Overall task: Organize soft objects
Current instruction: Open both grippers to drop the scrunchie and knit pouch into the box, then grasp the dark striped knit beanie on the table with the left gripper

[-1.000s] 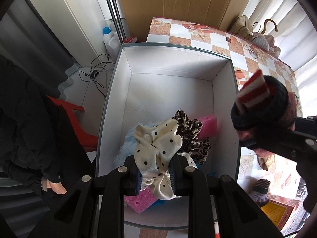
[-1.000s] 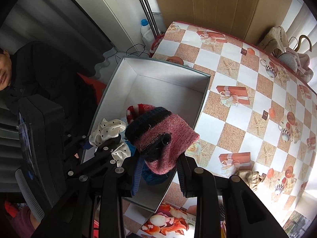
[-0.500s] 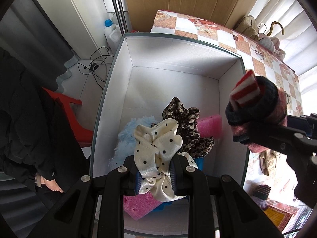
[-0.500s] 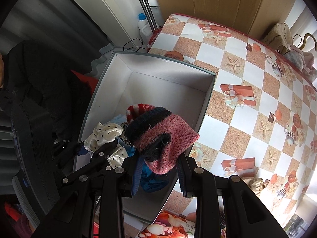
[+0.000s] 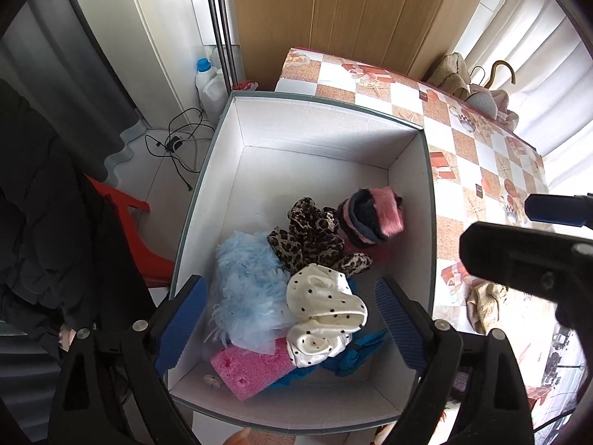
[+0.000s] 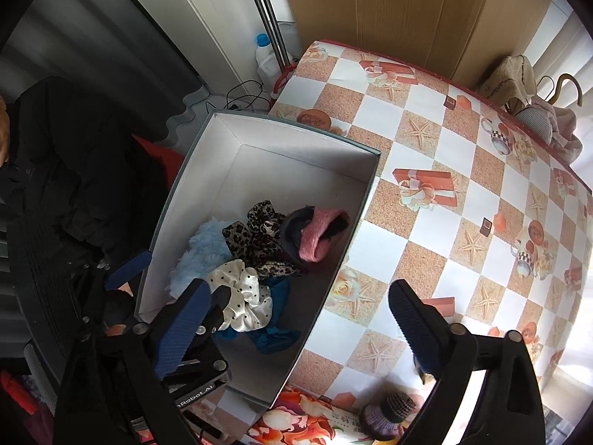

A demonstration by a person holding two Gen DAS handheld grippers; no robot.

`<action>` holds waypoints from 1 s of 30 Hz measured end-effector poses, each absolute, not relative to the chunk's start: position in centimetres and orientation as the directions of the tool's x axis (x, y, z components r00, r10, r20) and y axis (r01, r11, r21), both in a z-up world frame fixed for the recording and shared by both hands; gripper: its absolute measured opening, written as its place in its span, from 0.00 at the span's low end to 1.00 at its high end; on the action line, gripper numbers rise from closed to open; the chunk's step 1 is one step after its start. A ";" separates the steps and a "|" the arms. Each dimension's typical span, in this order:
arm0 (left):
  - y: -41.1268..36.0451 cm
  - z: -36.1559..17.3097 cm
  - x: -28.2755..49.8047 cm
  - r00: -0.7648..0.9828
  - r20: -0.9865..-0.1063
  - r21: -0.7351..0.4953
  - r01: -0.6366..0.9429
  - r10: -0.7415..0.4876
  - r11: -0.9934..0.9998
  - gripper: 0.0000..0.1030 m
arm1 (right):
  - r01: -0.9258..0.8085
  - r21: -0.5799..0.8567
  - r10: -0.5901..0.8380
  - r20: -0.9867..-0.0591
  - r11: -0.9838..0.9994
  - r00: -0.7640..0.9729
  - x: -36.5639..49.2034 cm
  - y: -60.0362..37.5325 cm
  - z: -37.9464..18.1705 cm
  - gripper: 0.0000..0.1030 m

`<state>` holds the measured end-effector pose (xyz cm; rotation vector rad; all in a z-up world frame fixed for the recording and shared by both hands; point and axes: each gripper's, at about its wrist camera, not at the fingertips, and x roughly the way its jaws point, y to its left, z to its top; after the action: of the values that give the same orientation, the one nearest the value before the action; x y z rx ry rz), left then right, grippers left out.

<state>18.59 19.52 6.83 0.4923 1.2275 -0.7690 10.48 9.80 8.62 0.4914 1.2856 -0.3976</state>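
A white box (image 5: 318,155) (image 6: 296,170) with a grey rim holds several soft things. A cream polka-dot scrunchie (image 5: 326,315) (image 6: 241,293) lies on top, beside a light blue fluffy piece (image 5: 244,289) (image 6: 200,256), a leopard-print scrunchie (image 5: 315,237) (image 6: 259,237), a pink and dark knit sock (image 5: 370,218) (image 6: 315,233), a pink sponge (image 5: 252,371) and blue cloth (image 5: 355,352) (image 6: 274,333). My left gripper (image 5: 289,326) is open and empty above the box's near end. My right gripper (image 6: 296,330) is open and empty over the box's right rim.
The box sits at the left end of a checkered tablecloth (image 6: 463,185). A small knit hat (image 6: 389,411) and beige cloth (image 5: 485,304) lie on the table near me. Clothes and hangers (image 6: 548,111) sit at the far corner. A red chair (image 5: 141,237) stands left of the box.
Both grippers opened. The polka-dot scrunchie dropped from the left gripper into the box, and the pink knit sock dropped from the right gripper into the box. Both grippers rose.
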 end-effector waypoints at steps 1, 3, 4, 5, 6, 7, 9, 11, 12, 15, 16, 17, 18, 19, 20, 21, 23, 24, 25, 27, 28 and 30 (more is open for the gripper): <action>19.6 7.0 18.3 0.120 -0.955 -0.091 0.753 -0.271 0.651 0.91 | 0.551 0.126 -0.004 -0.974 0.825 0.228 9.8 9.4 8.8 1.00; 19.7 7.8 17.4 0.093 -0.947 -0.130 0.766 -0.308 0.630 0.91 | 0.574 0.133 0.020 -0.980 0.808 0.199 8.1 8.5 9.1 1.00; 19.7 8.2 16.7 0.078 -0.943 -0.144 0.780 -0.323 0.609 0.91 | 0.588 0.145 0.037 -0.981 0.796 0.192 7.0 8.1 9.3 1.00; 19.7 8.6 15.9 0.066 -0.939 -0.154 0.794 -0.336 0.587 0.91 | 0.600 0.155 0.051 -0.981 0.785 0.187 5.9 7.6 9.5 1.00; 19.5 8.9 15.0 0.057 -0.937 -0.159 0.808 -0.344 0.567 0.91 | 0.611 0.161 0.059 -0.981 0.775 0.184 4.7 7.2 9.7 1.00; 19.3 9.3 14.0 0.041 -0.936 -0.166 0.824 -0.350 0.542 0.91 | 0.623 0.161 0.061 -0.982 0.765 0.179 3.4 6.9 10.0 1.00; 18.5 9.7 11.8 -0.002 -0.934 -0.189 0.853 -0.358 0.487 0.91 | 0.648 0.144 0.056 -0.986 0.748 0.155 0.8 6.1 10.4 1.00; 17.6 9.7 9.3 -0.039 -0.937 -0.196 0.882 -0.348 0.429 0.91 | 0.672 0.126 0.056 -0.991 0.730 0.126 -1.9 5.4 10.6 1.00; 17.0 9.6 8.0 -0.050 -0.941 -0.189 0.899 -0.336 0.396 0.91 | 0.681 0.119 0.058 -0.992 0.722 0.112 -3.2 5.1 10.6 1.00; 15.1 8.4 4.0 -0.071 -0.959 -0.154 0.944 -0.276 0.293 0.91 | 0.712 0.089 0.046 -0.996 0.696 0.080 -7.1 3.9 10.6 1.00; 14.4 7.7 2.8 -0.083 -0.965 -0.149 0.954 -0.249 0.259 0.91 | 0.725 0.077 0.043 -0.997 0.685 0.065 -8.3 3.4 10.3 1.00; 13.6 7.1 1.8 -0.091 -0.970 -0.145 0.962 -0.226 0.231 0.91 | 0.740 0.069 0.043 -0.998 0.670 0.054 -9.6 2.9 10.0 1.00; 13.1 6.4 0.8 -0.106 -0.973 -0.148 0.967 -0.203 0.205 0.91 | 0.755 0.067 0.048 -0.998 0.652 0.047 -10.7 2.4 9.6 1.00; 12.5 5.6 -0.1 -0.125 -0.976 -0.158 0.970 -0.176 0.187 0.91 | 0.771 0.069 0.054 -0.998 0.633 0.045 -11.9 1.9 9.2 1.00; 11.9 4.6 -0.8 -0.150 -0.978 -0.175 0.969 -0.148 0.176 0.91 | 0.787 0.074 0.064 -0.997 0.612 0.044 -13.0 1.5 8.7 1.00; 11.3 3.6 -1.3 -0.180 -0.977 -0.198 0.965 -0.115 0.171 0.91 | 0.801 0.081 0.075 -0.996 0.593 0.044 -14.1 1.1 8.2 1.00; 10.3 1.4 -2.0 -0.225 -0.973 -0.231 0.955 -0.054 0.186 0.91 | 0.822 0.093 0.099 -0.994 0.563 0.044 -15.9 0.7 7.1 1.00; 9.9 0.3 -2.4 -0.253 -0.967 -0.253 0.947 -0.025 0.196 0.91 | 0.828 0.099 0.111 -0.993 0.552 0.044 -16.7 0.6 6.5 1.00; 9.4 -0.8 -2.6 -0.294 -0.956 -0.286 0.935 0.005 0.211 0.91 | 0.834 0.104 0.123 -0.991 0.542 0.044 -17.4 0.5 6.0 1.00; 8.7 -3.0 -2.8 -0.370 -0.927 -0.343 0.904 0.062 0.256 0.91 | 0.846 0.116 0.146 -0.988 0.520 0.046 -18.7 0.2 4.7 1.00; 8.4 -3.9 -3.0 -0.388 -0.918 -0.355 0.896 0.085 0.267 0.91 | 0.852 0.125 0.159 -0.986 0.509 0.049 -19.2 0.2 4.1 1.00; 7.9 -5.3 -3.8 -0.398 -0.907 -0.354 0.899 0.139 0.259 0.91 | 0.858 0.144 0.183 -0.981 0.492 0.060 -19.9 0.0 3.1 1.00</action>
<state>-3.83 7.94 -5.27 0.9571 1.7379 -1.2083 -19.91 0.00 3.06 0.9677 1.4499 -0.6565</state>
